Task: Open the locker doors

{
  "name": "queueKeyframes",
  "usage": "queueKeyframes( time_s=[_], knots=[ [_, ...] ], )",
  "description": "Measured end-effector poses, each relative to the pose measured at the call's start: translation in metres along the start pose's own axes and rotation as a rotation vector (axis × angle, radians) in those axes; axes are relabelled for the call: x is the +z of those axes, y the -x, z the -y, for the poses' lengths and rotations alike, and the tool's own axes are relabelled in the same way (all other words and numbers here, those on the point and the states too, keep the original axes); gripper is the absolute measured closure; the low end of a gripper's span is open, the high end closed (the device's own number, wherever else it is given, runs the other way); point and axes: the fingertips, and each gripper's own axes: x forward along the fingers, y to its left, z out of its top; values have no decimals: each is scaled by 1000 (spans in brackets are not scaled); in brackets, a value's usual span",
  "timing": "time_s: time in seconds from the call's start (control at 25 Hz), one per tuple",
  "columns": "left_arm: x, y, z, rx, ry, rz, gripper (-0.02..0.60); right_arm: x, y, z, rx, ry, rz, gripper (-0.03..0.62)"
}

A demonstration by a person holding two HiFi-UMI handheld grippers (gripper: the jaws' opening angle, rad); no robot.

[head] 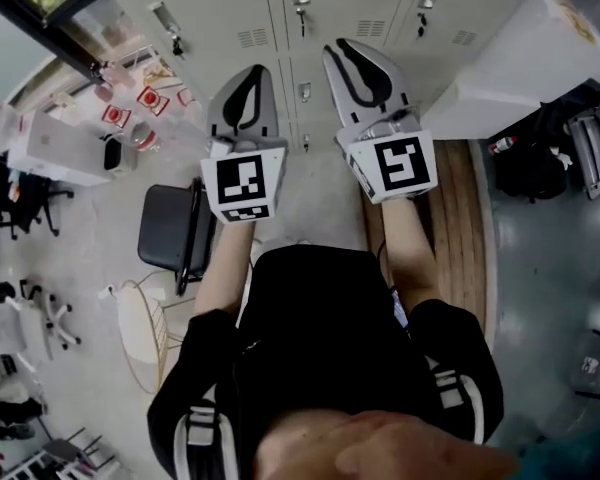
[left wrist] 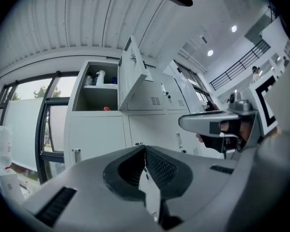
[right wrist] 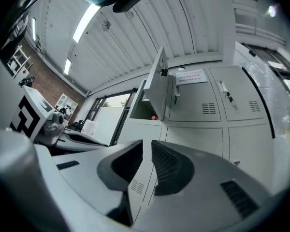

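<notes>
Two grey hand-held grippers are held up side by side before a bank of pale grey metal lockers that runs along the top of the head view. At the far left of that view stands a white table. Right of it, still left of centre, is a black chair.

Next comes the left gripper, just left of centre. In its own view the two black ribbed pads meet at the tip, so the jaws are together with nothing between them. In the upper left of that view one upper locker stands open. Its grey door swings out to the right of the compartment. Inside, a white spray bottle stands on a shelf and a small red object lies on the level below. The locker doors beside and beneath this compartment are closed.

The right gripper sits just right of centre in the head view, apart from the left one. In its own view a narrow slit shows between the pads, so the jaws are slightly apart and empty, touching no locker. Above them, at the centre of that view, the open door is seen nearly edge-on. Right of it, a closed door carries a white paper notice. A brown wooden strip lies on the floor at the right of the head view.
</notes>
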Motion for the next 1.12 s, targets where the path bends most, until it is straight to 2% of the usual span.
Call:
queueKeyframes(
  time_s=[0.12, 0.36, 0.56, 0.92, 1.12],
  knots=[
    [-24, 8, 9, -3, 39, -37, 572, -25, 10, -13, 1, -28, -44, 537],
    [-65, 23, 12, 31, 95, -93, 572, -66, 24, -41, 21, -14, -122, 528],
    [-94, 38, 10, 57, 135, -129, 572, -104, 40, -50, -14, -98, -192, 528],
    [-104, 34, 8, 49, 142, -140, 572, -131, 44, -62, -6, -144, -261, 530],
    [-104, 33, 12, 38, 133, -139, 572, -134, 42, -62, 1, -144, -261, 530]
  ],
)
